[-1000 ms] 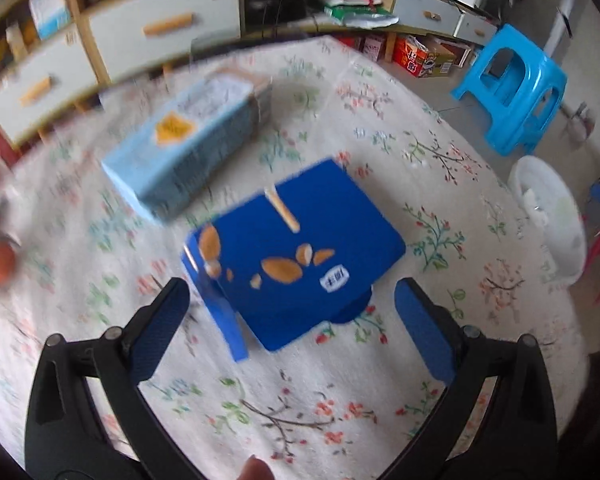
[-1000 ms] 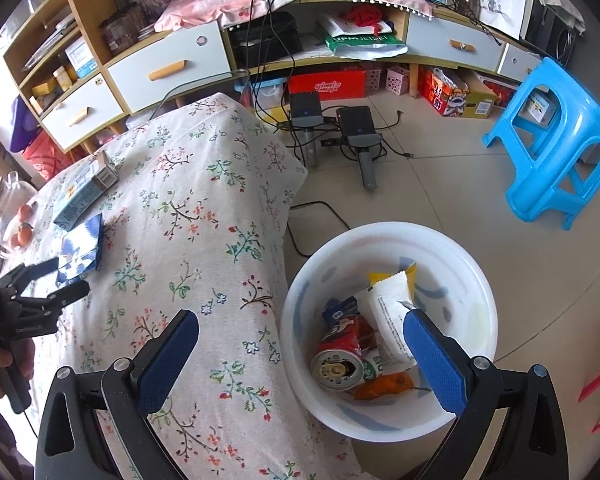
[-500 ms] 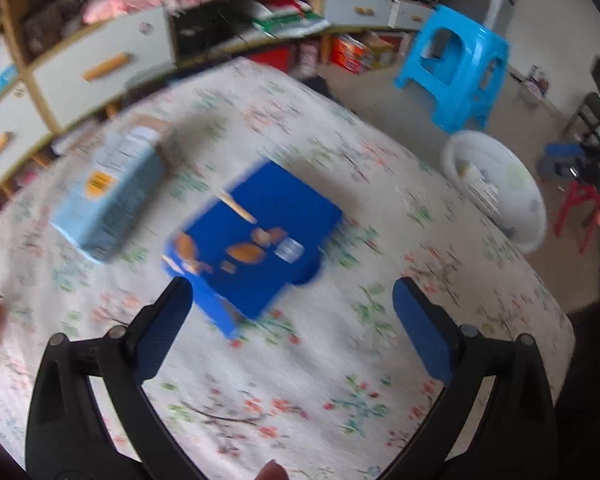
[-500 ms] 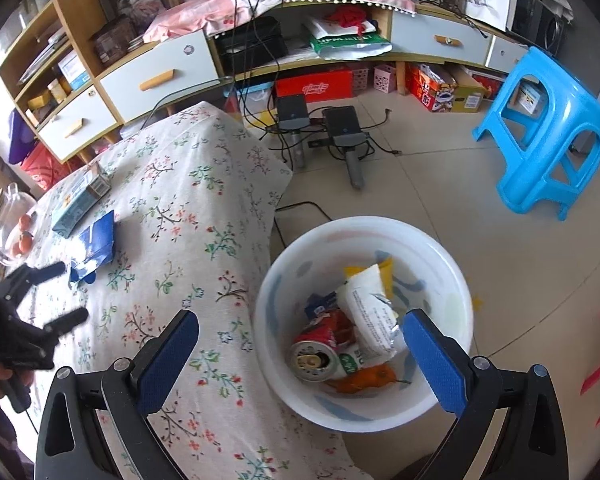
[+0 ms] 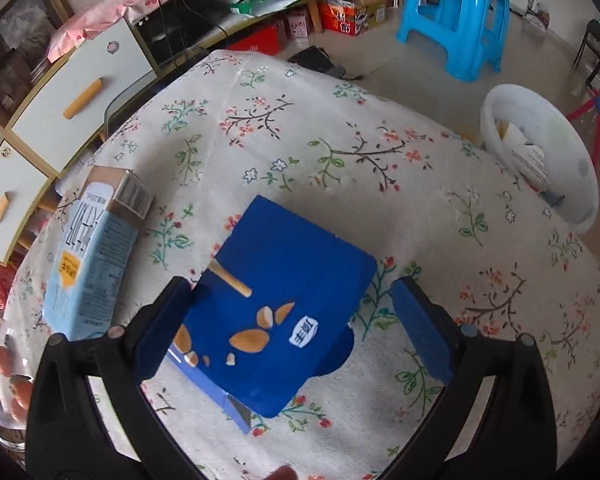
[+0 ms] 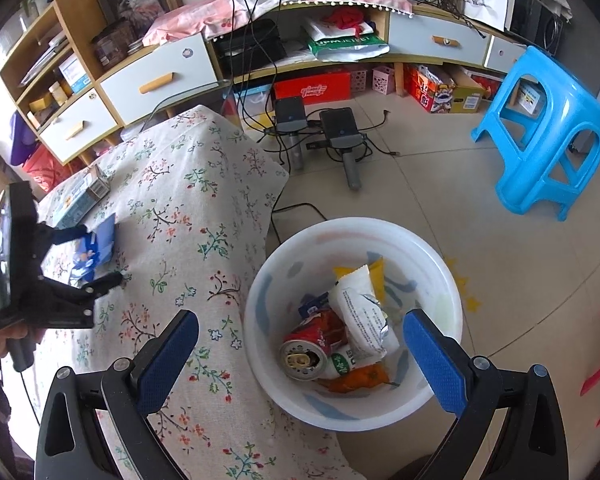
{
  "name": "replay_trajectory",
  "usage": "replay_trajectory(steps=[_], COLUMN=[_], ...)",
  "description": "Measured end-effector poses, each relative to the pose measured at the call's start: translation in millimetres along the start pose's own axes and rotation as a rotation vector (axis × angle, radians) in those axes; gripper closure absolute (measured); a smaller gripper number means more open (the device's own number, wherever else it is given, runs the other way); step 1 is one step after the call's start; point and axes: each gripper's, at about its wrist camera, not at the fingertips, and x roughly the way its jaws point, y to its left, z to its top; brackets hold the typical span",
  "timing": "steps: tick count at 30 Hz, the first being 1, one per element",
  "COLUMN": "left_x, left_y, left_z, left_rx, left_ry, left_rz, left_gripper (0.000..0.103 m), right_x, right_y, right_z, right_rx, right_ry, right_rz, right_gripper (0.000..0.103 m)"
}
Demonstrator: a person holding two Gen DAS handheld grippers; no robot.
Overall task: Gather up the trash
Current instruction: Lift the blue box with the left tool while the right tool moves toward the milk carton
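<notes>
My left gripper (image 5: 290, 324) hangs over the bench (image 5: 440, 216), which is draped in a cream cloth printed with small flowers and branches. Its two blue-padded fingers (image 5: 162, 334) are spread wide apart and hold nothing. Between them, lying flat on the cloth, is a dark blue snack box (image 5: 284, 304) printed with nuts and a biscuit stick; one end flap is open. The fingers flank the box on both sides, and I cannot tell whether either pad touches it. Just to the left of the blue box lies a pale blue carton (image 5: 90, 256) on its side, near the bench edge. At the far left edge is a clear glass dish (image 5: 4, 392) with reddish items inside.

My right gripper (image 6: 300, 360) is off the bench, held above a white plastic bin (image 6: 440, 280) that stands on the tiled floor right against the hanging cloth. Its fingers are also wide apart and empty. Inside the bin I see a crushed red can (image 6: 310, 346), a white foil wrapper (image 6: 360, 312), an orange wrapper (image 6: 358, 378) and a yellow packet (image 6: 376, 266). From this view the left gripper appears at the far left, straddling the blue box. A bright blue plastic stool (image 6: 540, 132) stands on the floor well beyond the bin.
</notes>
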Motion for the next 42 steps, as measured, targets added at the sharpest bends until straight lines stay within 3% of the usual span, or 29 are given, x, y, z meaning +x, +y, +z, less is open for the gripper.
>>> replay_trajectory(steps=[2,6,8,11,13,15,23,26,30,34,37,42], left_x=[-4.2,-10.3,-11.1,-13.1,-15.7,-21.0,-63.8,-92.7,-129.7,-163.0,-182.9,-197.5], left_y=[2.8,12.3,16.3,16.0,11.9,9.5,39.5,54.0,65.7,74.5,89.7,119.4], left_z=[-4.3,-13.0,-13.7,-14.1,-13.7,-12.6,-21.3,-34.7,-59.3,-92.7,-122.0,-157.4], left_rx=[-0.008,-0.082,-0.124,-0.147,-0.143,-0.154,-0.351,-0.488,-0.593,-0.659,-0.734,-0.851], left_ry=[-0.007,-0.014,-0.021,-0.033,-0.042,-0.05,-0.165,-0.257,-0.301,-0.306,-0.32,-0.352], left_rz=[-0.021,0.013,0.026,0.019,0.019,0.047,0.099,0.119,0.135,0.135,0.147,0.116], left_gripper=[0.003,0.026,0.027,0.05,0.079,0.085,0.091,0.094,0.094,0.094,0.094,0.094], right_x=[0.8,4.0,5.1,3.5,2.1,1.0,-1.0,-1.3,-3.3,-3.5,0.5,18.3], right_y=[1.5,4.2,6.5,11.5,14.2,18.0,31.3,39.3,62.2,94.5,126.7,193.3], right_z=[0.0,0.3,0.2,-0.5,-1.4,-1.9,1.0,3.1,7.2,11.3,15.8,35.6], right_rx=[-0.01,-0.027,-0.028,-0.024,-0.024,-0.03,-0.048,-0.056,-0.077,-0.065,-0.068,-0.096], right_ry=[0.001,0.008,0.009,0.005,0.003,0.001,-0.012,-0.024,-0.058,-0.072,-0.042,0.022], right_rz=[-0.001,-0.009,-0.011,-0.003,0.008,0.015,0.033,0.052,0.094,0.175,0.242,0.283], right_gripper=[0.0,0.0,0.0,0.0,0.0,0.0,0.0,0.0,0.0,0.0,0.0,0.0])
